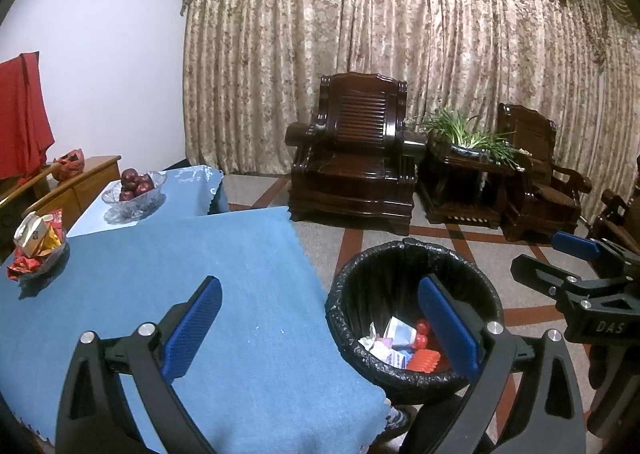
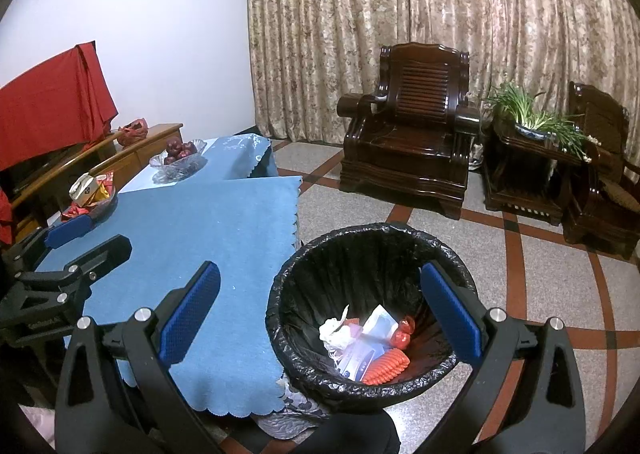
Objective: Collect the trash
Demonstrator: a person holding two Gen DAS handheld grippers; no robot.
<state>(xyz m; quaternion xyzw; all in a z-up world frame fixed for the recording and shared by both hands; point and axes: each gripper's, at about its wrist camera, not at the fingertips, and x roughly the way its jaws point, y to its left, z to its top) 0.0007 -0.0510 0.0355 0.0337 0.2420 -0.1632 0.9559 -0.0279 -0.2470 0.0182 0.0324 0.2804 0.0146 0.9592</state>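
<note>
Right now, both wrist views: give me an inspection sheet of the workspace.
Surface: table under blue cloth, bare in the middle.
Job's things: bin with black liner on the floor beside the table, holding crumpled paper, packets and red-orange wrappers.
Clutter: glass dish of snack packets and glass bowl of dark red fruit at the table's far side.
Grippers: left gripper open, empty; right gripper open, empty, over the bin.
Cables: nothing seen.
Surroundings: dark wooden armchair, potted plant, patterned curtain, red cloth, tiled floor.
</note>
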